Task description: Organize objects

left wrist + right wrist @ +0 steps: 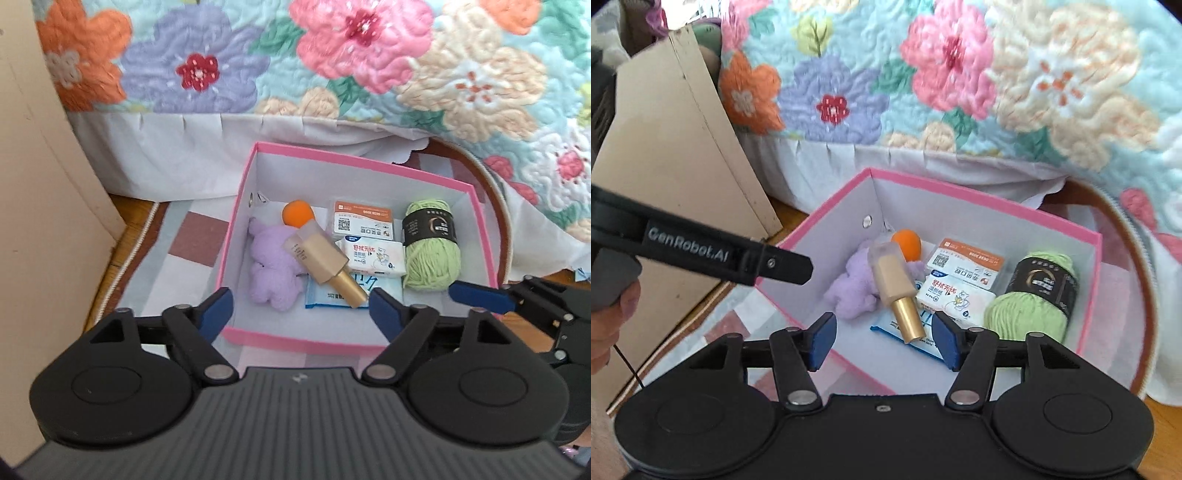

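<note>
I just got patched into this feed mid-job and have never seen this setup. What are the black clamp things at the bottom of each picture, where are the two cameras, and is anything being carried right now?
There is no robot arm here: a person holds a two-finger clamp in each hand, and each clamp carries its own forward-looking fisheye camera. One picture looks out over the left gripper, the other over the right gripper. Each camera also catches part of the other clamp at the edge.

Both look down into a pink box on a checked mat beside a bed with a flowered quilt. Inside lie a purple plush toy, an orange ball, a beige bottle with a gold cap resting across the other things, an orange-and-white card box, two tissue packs, and green yarn.

Nothing is carried: both grippers stand open and empty.
</note>
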